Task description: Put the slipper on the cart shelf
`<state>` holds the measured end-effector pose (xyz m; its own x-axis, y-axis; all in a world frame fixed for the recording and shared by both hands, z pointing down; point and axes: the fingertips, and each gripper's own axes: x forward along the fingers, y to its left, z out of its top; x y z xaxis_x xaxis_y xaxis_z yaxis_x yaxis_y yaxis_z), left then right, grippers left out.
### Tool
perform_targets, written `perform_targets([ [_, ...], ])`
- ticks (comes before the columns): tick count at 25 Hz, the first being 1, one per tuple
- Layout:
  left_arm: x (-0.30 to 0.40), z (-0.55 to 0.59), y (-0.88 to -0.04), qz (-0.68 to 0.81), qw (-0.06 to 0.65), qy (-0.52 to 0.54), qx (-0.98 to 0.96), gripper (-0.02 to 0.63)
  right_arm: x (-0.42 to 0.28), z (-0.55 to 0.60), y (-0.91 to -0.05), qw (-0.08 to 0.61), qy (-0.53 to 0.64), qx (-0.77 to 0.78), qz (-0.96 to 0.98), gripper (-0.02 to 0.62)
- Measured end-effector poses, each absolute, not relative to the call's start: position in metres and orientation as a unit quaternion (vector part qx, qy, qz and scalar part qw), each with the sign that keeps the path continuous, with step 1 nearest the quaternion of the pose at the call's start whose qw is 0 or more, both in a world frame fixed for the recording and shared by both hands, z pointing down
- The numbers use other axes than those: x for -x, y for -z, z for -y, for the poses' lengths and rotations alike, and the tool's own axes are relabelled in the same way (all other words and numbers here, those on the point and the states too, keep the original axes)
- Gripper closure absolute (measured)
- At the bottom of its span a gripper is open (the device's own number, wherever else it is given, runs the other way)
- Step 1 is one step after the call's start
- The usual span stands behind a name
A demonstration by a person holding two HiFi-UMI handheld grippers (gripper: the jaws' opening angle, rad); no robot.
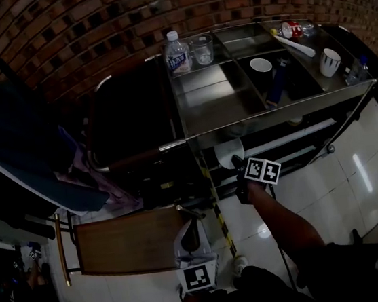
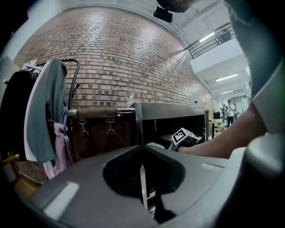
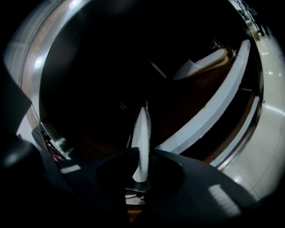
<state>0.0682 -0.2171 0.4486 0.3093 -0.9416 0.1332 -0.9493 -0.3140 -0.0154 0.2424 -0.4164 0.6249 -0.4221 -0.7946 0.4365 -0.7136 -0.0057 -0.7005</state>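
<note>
My right gripper [image 1: 239, 165] is shut on a white slipper [image 1: 229, 153] and reaches under the top tray of the steel cart [image 1: 266, 109], at its lower shelf opening. In the right gripper view the slipper [image 3: 143, 127] stands edge-on between the jaws [image 3: 142, 156], inside the dark shelf space. A pale object [image 3: 207, 61] lies deeper in; what it is I cannot tell. My left gripper [image 1: 187, 232] hangs low beside the cart's corner. Its jaws [image 2: 142, 171] are shut with nothing between them.
The cart's top tray carries a water bottle [image 1: 177, 54], a glass [image 1: 202, 48], a bowl [image 1: 260, 65] and a white cup [image 1: 329, 61]. A wooden seat [image 1: 128, 242] sits left of my left gripper. Clothes hang on a rack [image 1: 25, 153] further left. A brick wall [image 2: 133, 58] stands behind.
</note>
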Motion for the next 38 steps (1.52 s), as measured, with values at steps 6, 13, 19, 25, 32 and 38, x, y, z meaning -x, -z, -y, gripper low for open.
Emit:
perform_targets([
  [6, -0.069, 0.211, -0.454, 0.583, 0.044, -0.057, -0.809, 0.591, -0.248, 0.424, -0.633, -0.012, 0.421, 0.581, -0.696, 0.503],
  [13, -0.067, 0.209, -0.451, 0.585, 0.043, -0.052, -0.808, 0.591, -0.258, 0.428, -0.635, -0.085, 0.353, 0.643, -0.675, 0.434],
  [19, -0.065, 0.204, -0.448, 0.588, 0.047, -0.050, -0.806, 0.591, -0.247, 0.428, -0.636, -0.161, 0.295, 0.660, -0.672, 0.343],
  [25, -0.059, 0.203, -0.450, 0.589, 0.046, -0.052, -0.805, 0.589, -0.246, 0.431, -0.597, -0.179, 0.187, 0.650, -0.714, 0.327],
  [32, -0.068, 0.211, -0.447, 0.586, 0.060, -0.038, -0.807, 0.591, -0.236, 0.383, -0.507, -0.178, 0.036, 0.603, -0.777, 0.328],
  [38, -0.089, 0.224, -0.436, 0.570, 0.054, -0.018, -0.820, 0.590, -0.236, 0.304, -0.473, -0.156, 0.046, 0.572, -0.804, 0.393],
])
